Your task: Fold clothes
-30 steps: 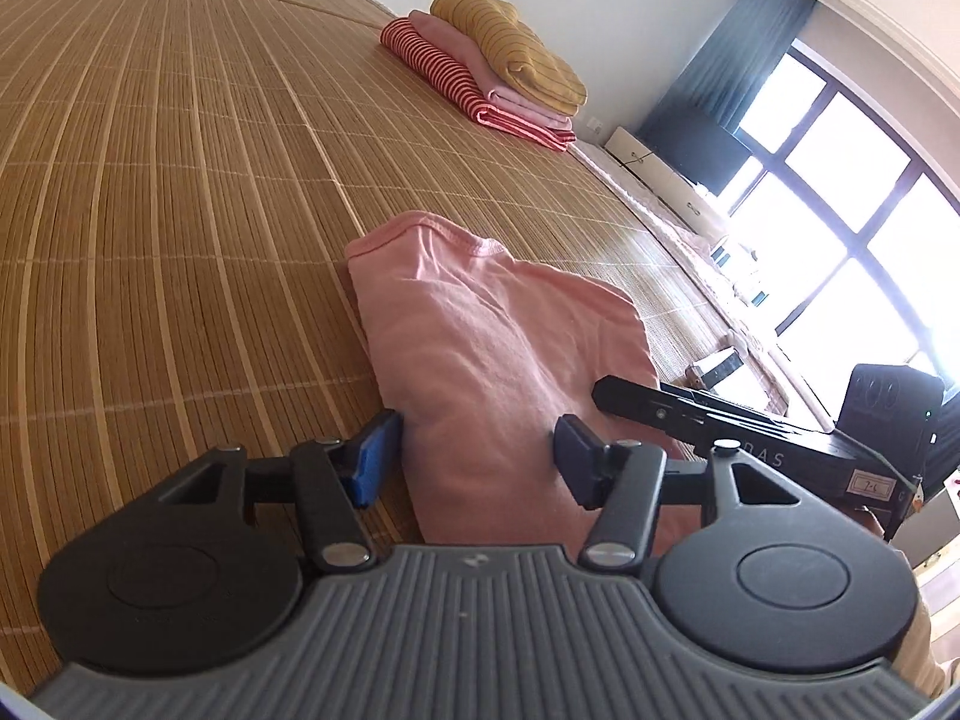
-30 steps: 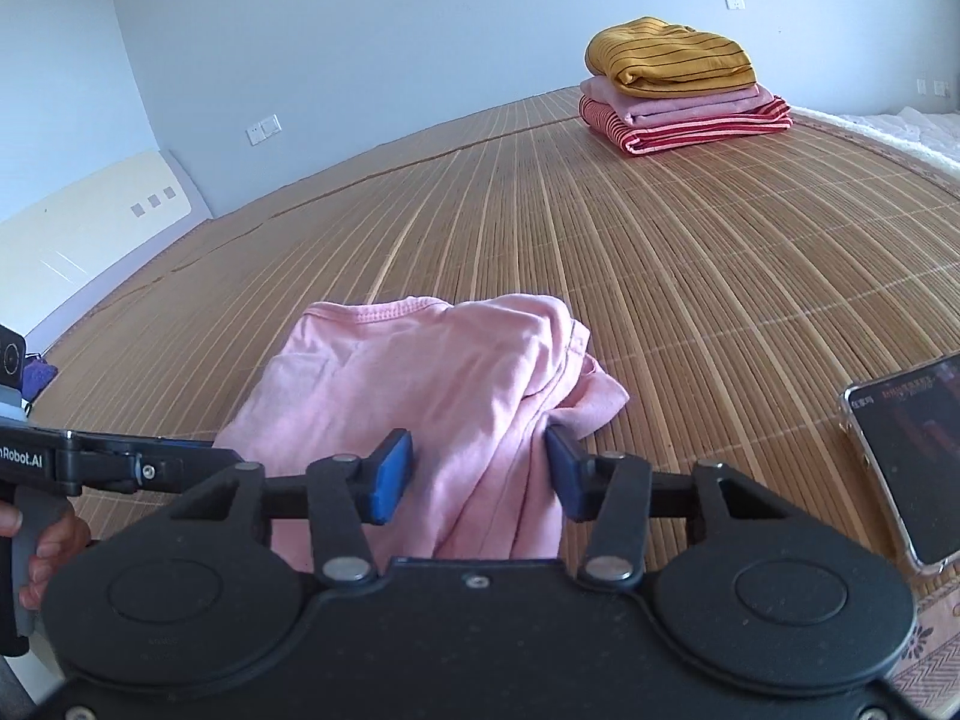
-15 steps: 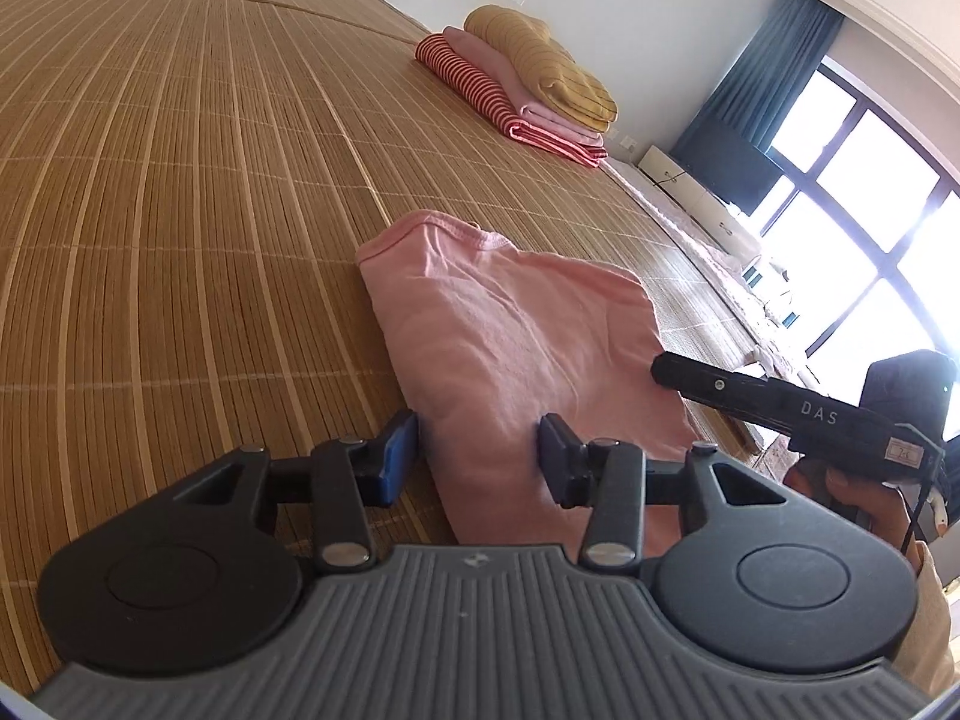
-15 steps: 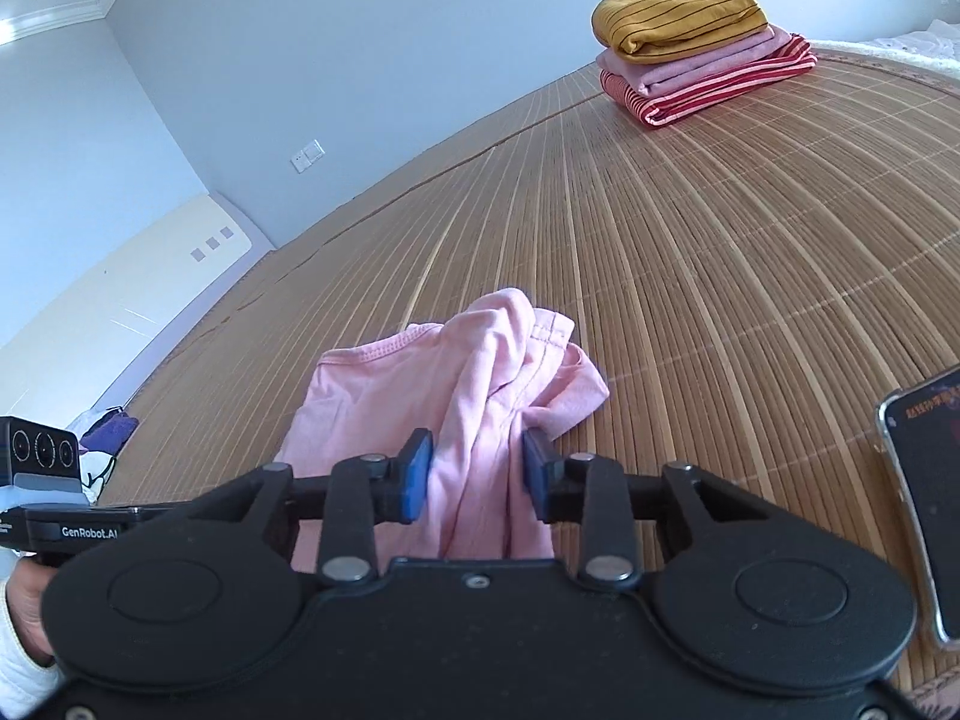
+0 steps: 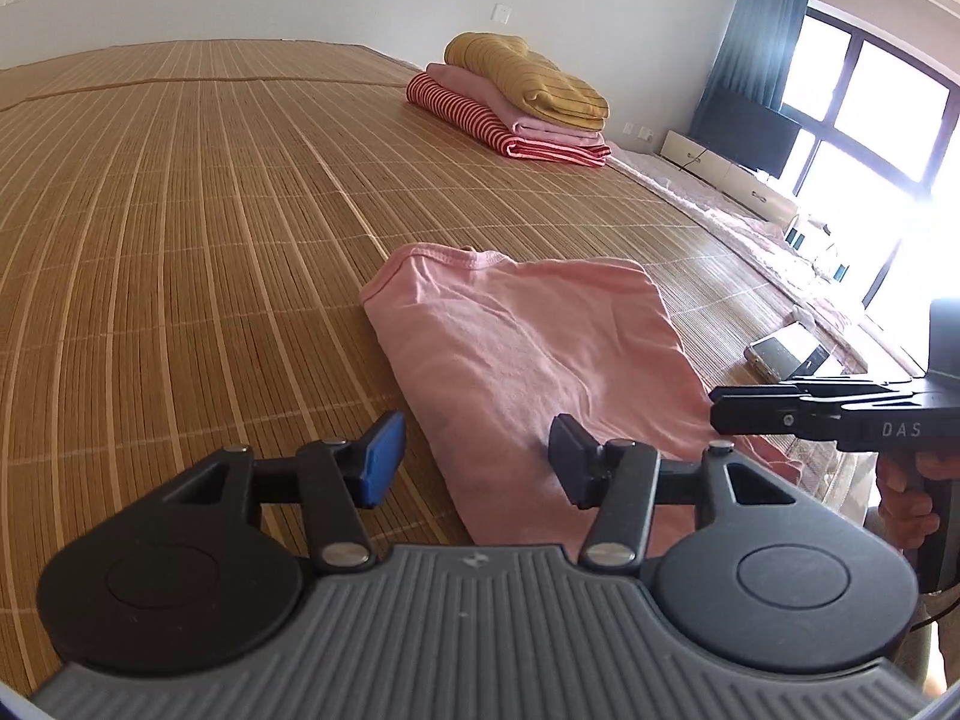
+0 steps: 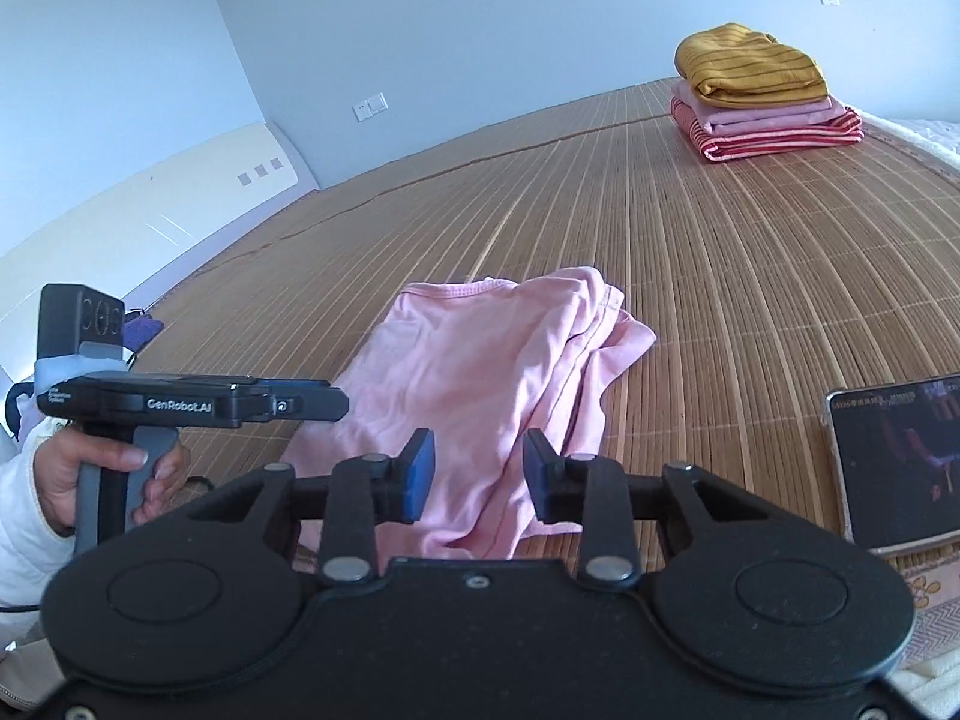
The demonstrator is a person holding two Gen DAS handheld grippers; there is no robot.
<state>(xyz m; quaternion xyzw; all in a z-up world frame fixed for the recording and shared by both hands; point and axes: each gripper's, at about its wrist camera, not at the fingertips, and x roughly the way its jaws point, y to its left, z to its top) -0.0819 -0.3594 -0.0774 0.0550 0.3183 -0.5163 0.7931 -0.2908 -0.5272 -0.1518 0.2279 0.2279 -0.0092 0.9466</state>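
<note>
- Centrally placed on the bamboo mat [image 5: 180,228]: pink shirt [image 5: 528,354], folded narrow, right edge bunched.
- Soft, light, limp; probably best pinched at a layered edge or corner.
- Left gripper [image 5: 477,462]: spread wide, empty, above the near hem.
- Right gripper [image 6: 477,474]: parted, empty, over the shirt.

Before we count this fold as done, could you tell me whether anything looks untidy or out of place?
The pink shirt is not squared: on its right side, layers bunch into ridges and a flap sticks out onto the bamboo mat. A phone also lies beside it.
</note>
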